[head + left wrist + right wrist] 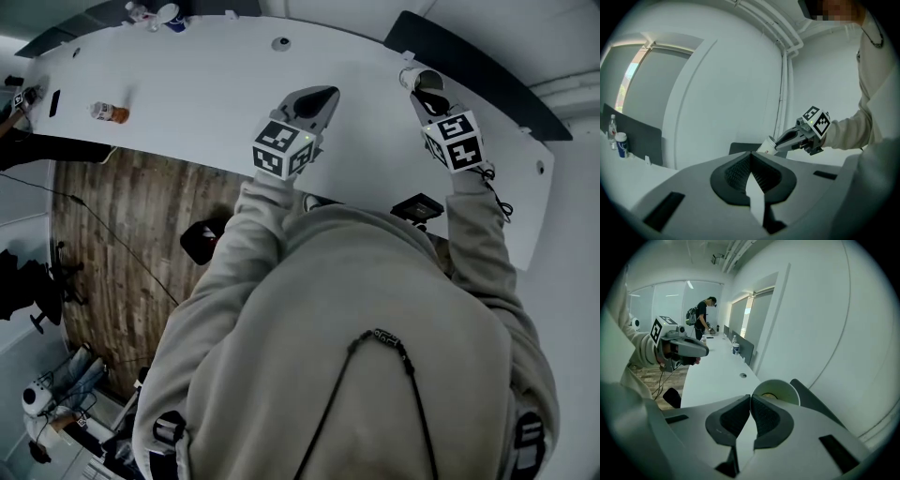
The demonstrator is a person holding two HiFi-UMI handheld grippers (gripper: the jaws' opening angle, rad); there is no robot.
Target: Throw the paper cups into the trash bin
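My right gripper (427, 94) is over the far right part of the long white table (206, 84), shut on the rim of a white paper cup (418, 79). In the right gripper view the cup (777, 391) shows its open mouth just past the pinching jaws (750, 398). The left gripper view shows that cup (768, 145) held at the tip of the right gripper (787, 138). My left gripper (317, 96) hovers over the table's middle, its jaws shut with nothing between them (751, 158). It appears again in the right gripper view (693, 348).
A bottle with an orange part (110, 112) lies on the table's left. A blue cup and a bottle (161, 15) stand at the far end by dark partition panels (469, 66). A person (704, 315) stands at the table's far end. Wooden floor (112, 234) lies beside the table.
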